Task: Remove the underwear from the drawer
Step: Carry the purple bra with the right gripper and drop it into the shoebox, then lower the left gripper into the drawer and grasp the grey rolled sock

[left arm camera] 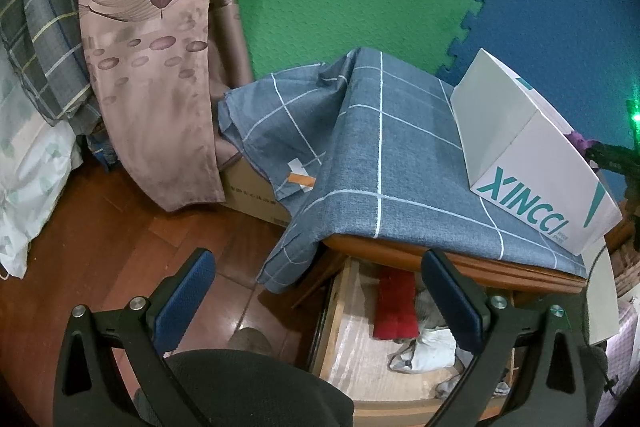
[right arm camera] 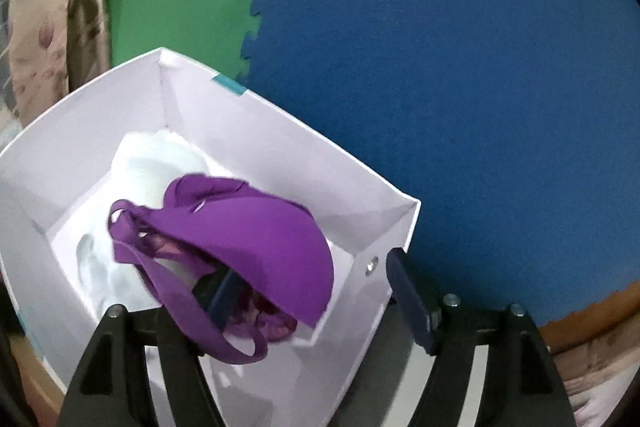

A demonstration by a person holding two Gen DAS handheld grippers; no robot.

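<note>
**poster1:** Looking down the right gripper (right arm camera: 316, 291), its jaws are spread wide over the white box (right arm camera: 208, 131). The purple bra (right arm camera: 256, 239) is draped over the left finger, one strap looping down, nothing pinching it. It's in the box, on top of some pale white fabric (right arm camera: 152, 163). One finger is inside the box, the other outside its wall.

**poster2:** And the left one?

**poster1:** The left gripper (left arm camera: 316, 291) hangs wide open too, empty, over the pulled-out drawer (left arm camera: 344, 307). Inside that: a red folded piece (left arm camera: 394, 303), plus a white garment (left arm camera: 432, 347) with some grey stuff beside it.

**poster2:** Where's the box sitting?

**poster1:** On the blue checked cloth (left arm camera: 384, 155) covering the cabinet top, right above the drawer, with green and blue foam mats behind.
</note>
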